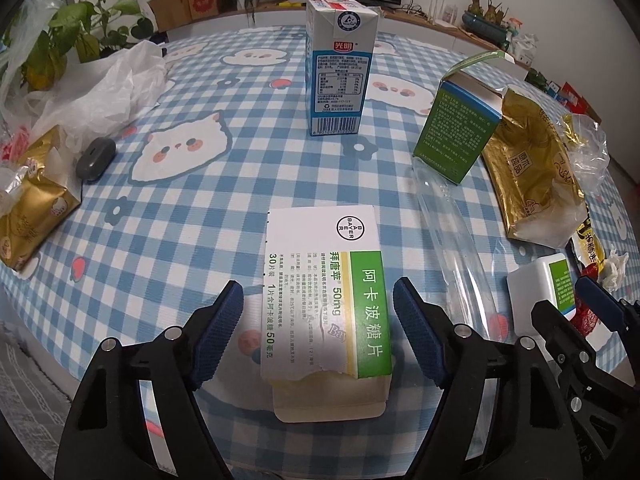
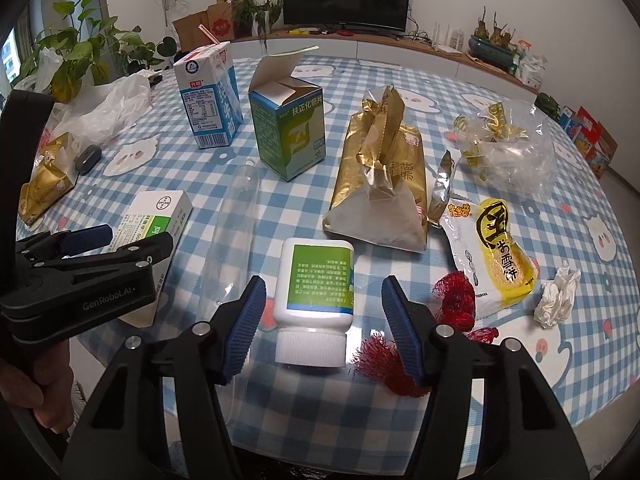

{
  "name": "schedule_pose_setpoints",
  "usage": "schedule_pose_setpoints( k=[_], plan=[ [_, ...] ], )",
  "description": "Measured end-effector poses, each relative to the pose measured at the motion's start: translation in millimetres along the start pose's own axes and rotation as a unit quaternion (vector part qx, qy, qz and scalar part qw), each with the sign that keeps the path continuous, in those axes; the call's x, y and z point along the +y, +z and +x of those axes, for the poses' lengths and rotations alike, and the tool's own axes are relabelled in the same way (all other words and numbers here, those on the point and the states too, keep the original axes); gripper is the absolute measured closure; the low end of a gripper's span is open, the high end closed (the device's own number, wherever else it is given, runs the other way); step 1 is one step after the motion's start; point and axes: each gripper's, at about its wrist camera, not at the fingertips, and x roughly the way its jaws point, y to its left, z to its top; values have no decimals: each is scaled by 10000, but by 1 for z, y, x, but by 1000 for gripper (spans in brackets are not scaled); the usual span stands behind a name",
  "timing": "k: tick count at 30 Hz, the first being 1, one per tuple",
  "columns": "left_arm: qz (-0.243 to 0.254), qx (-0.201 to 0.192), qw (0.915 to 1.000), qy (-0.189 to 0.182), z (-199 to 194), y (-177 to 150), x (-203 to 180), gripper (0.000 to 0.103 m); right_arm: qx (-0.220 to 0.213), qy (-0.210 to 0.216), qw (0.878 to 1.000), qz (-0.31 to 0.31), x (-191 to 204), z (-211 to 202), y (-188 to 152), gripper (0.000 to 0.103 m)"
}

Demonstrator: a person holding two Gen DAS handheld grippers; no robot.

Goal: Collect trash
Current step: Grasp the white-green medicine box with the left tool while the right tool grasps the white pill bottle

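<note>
On table (image 1: 240, 184) | left fingers (image 1: 224, 320) apart astride medicine box (image 1: 320, 292) | right fingers (image 2: 248, 312) apart astride pill bottle (image 2: 316, 292) | tissue (image 2: 556, 296) right view only

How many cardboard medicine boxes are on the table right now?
2. The white-and-green Bayer box lies flat between the left gripper's fingers; the opened blue-and-green box stands upright beside the milk carton. Others may be hidden.
</note>
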Motion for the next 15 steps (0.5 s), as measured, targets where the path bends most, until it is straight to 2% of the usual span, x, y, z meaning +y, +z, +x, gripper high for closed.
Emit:
schedule_pose_setpoints(
  k=[7,9,15],
  plan=[
    [42,70,9999,-79,5,-2,-4,40,134,50,9999,45,2,8,-1,57],
    [39,78,9999,-67,5,-3,-4,43,178,70,9998,50,2,10,-1,63],
    [38,19,9999,-130,4,-4,-4,43,190,69,9998,46,3,11,-1,63]
  ],
)
